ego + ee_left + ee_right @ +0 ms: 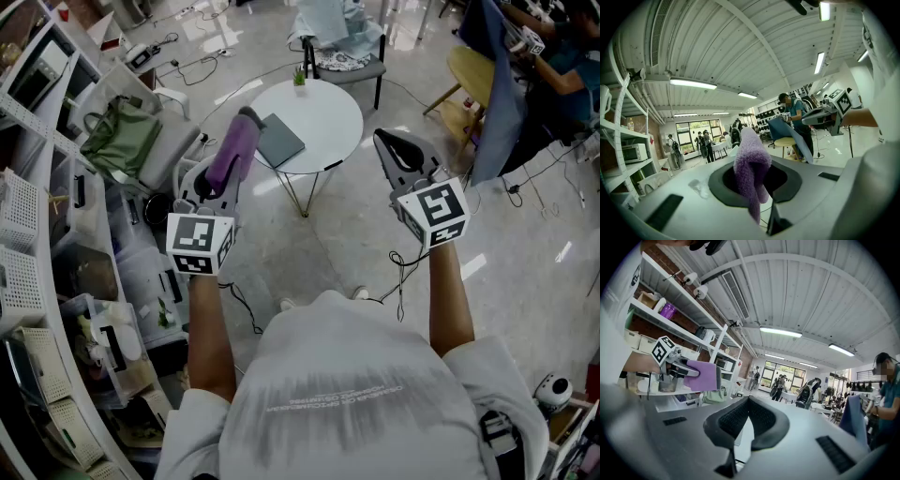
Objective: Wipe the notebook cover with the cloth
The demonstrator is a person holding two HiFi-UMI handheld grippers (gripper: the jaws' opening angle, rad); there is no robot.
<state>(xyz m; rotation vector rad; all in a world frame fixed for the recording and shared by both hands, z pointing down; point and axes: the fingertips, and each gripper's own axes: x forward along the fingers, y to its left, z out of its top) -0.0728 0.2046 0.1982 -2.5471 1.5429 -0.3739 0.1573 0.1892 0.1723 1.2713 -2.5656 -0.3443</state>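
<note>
1. Two tongs raised in the air and well apart: left tongs (242, 127), right tongs (398, 148).
2. Left tongs are clamped on the purple cloth (750, 164). The cloth sticks up past the tips and a fold droops between the jaws.
3. Right tongs have jaws closed tip to tip, nothing between them.
4. Notebook (279, 141), grey cover, lies flat on the round white tabletop (328, 117), near its left edge. Nothing touches it.
5. Small green plant (299, 78) at the tabletop's far edge, chair (349, 64) behind it.
6. Shelving (37, 216) at left.
</note>
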